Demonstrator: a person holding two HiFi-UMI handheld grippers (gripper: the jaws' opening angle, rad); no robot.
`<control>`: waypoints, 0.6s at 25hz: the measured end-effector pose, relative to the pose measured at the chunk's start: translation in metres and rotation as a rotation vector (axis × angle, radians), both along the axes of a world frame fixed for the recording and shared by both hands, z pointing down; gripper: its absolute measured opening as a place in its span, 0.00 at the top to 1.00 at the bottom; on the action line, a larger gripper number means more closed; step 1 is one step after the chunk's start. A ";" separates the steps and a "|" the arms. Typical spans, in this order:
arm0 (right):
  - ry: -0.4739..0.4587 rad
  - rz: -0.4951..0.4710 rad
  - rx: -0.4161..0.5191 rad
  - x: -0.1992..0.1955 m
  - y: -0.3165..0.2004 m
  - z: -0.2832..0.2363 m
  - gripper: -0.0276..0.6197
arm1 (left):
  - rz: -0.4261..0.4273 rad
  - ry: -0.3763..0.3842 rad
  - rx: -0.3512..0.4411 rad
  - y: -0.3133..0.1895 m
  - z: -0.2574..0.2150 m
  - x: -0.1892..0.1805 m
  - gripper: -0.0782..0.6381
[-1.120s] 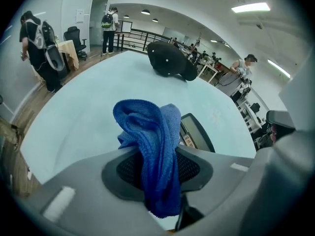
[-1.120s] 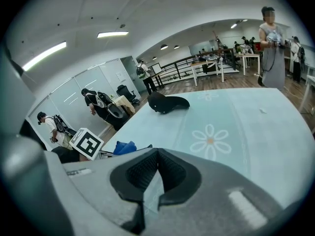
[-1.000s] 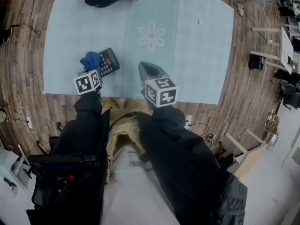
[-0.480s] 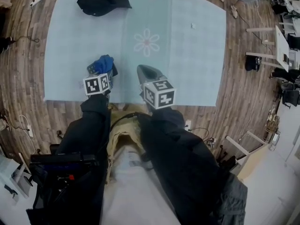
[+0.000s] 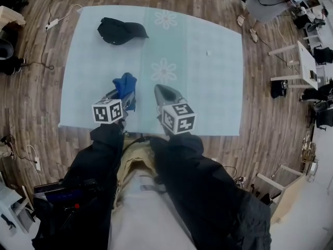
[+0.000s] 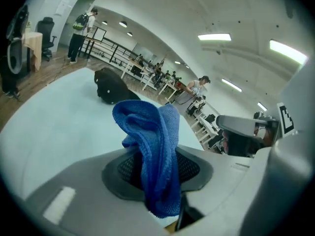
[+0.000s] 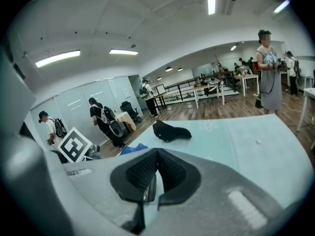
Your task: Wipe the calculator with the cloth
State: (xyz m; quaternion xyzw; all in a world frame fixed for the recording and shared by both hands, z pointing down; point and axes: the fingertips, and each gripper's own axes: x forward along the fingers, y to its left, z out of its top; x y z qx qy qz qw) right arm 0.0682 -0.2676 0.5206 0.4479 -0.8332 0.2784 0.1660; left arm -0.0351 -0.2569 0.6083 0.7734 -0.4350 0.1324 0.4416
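Observation:
My left gripper (image 5: 120, 94) is shut on a crumpled blue cloth (image 5: 125, 84) over the near left part of the pale blue mat (image 5: 208, 87). In the left gripper view the cloth (image 6: 147, 132) stands up out of the jaws of the left gripper (image 6: 157, 166). The calculator shows in no view; the cloth and left gripper cover the spot where it lay. My right gripper (image 5: 162, 90) hovers beside it to the right, shut with nothing held, also seen as the right gripper (image 7: 153, 173). From there the cloth (image 7: 132, 149) peeks out at left.
A black cap (image 5: 120, 31) lies at the mat's far left, the same cap (image 6: 112, 87) (image 7: 170, 131) in both gripper views. Wooden floor surrounds the mat. A person (image 5: 265, 4) stands at the far right corner, white tables (image 5: 304, 61) at right, a power strip (image 5: 54, 22) at left.
My left gripper has carried the blue cloth to the right, over the calculator, which has gone from sight. The right gripper has stayed roughly where it was.

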 end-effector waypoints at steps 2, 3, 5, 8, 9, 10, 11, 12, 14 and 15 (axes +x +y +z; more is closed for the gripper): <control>-0.009 0.006 0.056 -0.001 -0.002 -0.022 0.96 | 0.000 0.016 0.082 -0.008 -0.034 -0.005 0.68; -0.014 0.008 0.087 -0.002 -0.004 -0.033 0.96 | -0.002 0.024 0.127 -0.012 -0.052 -0.009 0.68; -0.022 0.009 0.154 -0.005 -0.008 -0.058 0.96 | -0.010 0.032 0.218 -0.020 -0.088 -0.018 0.68; -0.033 0.002 0.254 -0.014 -0.010 -0.098 0.96 | -0.033 0.045 0.350 -0.027 -0.140 -0.034 0.68; -0.037 -0.001 0.287 -0.017 -0.010 -0.112 0.96 | -0.042 0.049 0.393 -0.027 -0.157 -0.039 0.68; -0.043 -0.004 0.320 -0.020 -0.010 -0.126 0.96 | -0.050 0.051 0.435 -0.027 -0.174 -0.043 0.68; -0.050 -0.005 0.353 -0.022 -0.010 -0.140 0.96 | -0.056 0.053 0.477 -0.027 -0.190 -0.047 0.68; -0.058 -0.005 0.387 -0.023 -0.010 -0.154 0.96 | -0.062 0.055 0.518 -0.027 -0.206 -0.049 0.68; -0.072 0.003 0.450 -0.024 -0.009 -0.179 0.96 | -0.072 0.062 0.592 -0.027 -0.236 -0.054 0.68; -0.075 0.010 0.478 -0.025 -0.009 -0.190 0.96 | -0.077 0.066 0.626 -0.027 -0.249 -0.056 0.68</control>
